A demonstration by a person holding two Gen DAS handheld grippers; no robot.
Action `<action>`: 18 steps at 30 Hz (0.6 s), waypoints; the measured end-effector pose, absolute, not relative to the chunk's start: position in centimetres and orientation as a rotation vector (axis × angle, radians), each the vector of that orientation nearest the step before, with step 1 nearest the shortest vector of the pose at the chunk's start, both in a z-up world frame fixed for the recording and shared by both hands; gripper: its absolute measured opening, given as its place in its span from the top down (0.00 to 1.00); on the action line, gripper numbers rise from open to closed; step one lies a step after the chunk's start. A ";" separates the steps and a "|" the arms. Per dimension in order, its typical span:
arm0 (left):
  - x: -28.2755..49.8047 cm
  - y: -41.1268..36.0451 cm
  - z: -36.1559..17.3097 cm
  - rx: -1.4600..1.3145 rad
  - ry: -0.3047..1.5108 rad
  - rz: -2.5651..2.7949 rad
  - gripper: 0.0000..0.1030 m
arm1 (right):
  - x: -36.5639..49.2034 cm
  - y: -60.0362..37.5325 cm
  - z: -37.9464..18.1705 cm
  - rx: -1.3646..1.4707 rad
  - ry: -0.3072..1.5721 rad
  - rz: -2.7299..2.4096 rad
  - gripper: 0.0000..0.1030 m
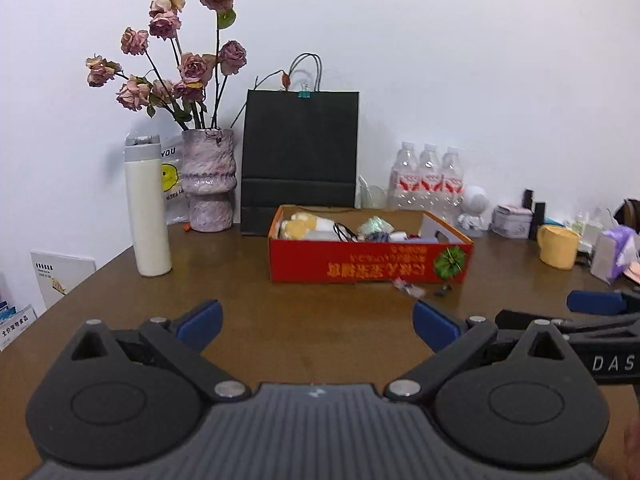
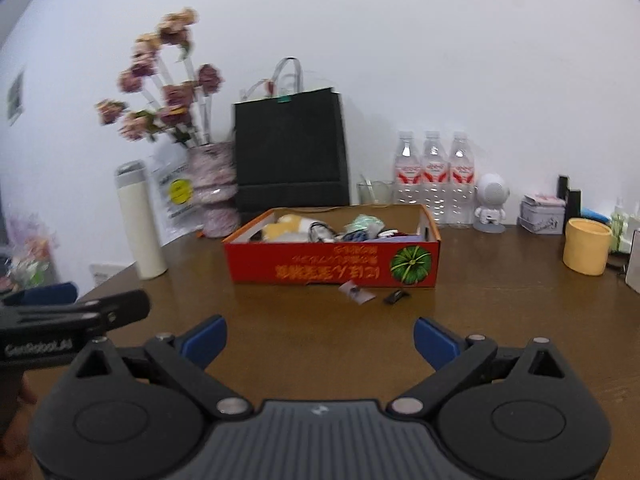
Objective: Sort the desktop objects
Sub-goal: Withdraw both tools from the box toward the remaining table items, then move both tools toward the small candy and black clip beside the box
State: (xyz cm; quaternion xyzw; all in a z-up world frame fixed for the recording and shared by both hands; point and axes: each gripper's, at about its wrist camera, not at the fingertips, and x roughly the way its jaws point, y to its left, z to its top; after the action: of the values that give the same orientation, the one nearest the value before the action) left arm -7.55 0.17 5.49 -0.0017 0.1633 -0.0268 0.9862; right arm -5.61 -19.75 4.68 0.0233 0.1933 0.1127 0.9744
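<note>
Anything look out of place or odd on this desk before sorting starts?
Two small items, a clear packet and a black clip, lie loose on the table just in front of the red box. The box's printing is upside down from here.

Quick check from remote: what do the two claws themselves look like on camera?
Both match: the left claw and right claw have matte black linkage arms, blue pads, silver pivot pins and a ribbed grey base. White lettering marks the handles; no cables or sleeves show.
</note>
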 end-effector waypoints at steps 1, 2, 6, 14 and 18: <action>-8.1 0.1 5.2 -0.004 0.338 -0.051 0.00 | -6.4 -19.8 4.5 0.039 0.392 0.219 0.03; -8.6 0.1 5.0 -0.011 0.348 -0.057 0.00 | -7.2 -19.9 4.3 0.037 0.397 0.211 0.03; -10.6 0.5 4.5 -0.043 0.369 -0.059 0.00 | -9.1 -20.4 3.5 0.063 0.435 0.208 0.03; -9.1 1.3 3.8 -0.076 0.407 -0.042 0.00 | -10.0 -21.2 2.3 0.055 0.474 0.235 0.06; -6.1 0.4 3.1 -0.040 0.450 -0.065 0.00 | -6.1 -21.2 2.5 0.021 0.486 0.209 0.10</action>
State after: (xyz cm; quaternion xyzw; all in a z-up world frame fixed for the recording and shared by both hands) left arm -6.09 0.38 3.10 -0.0199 0.2229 -0.0322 0.9741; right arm -6.08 -21.24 2.53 0.0103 0.2403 0.1031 0.9652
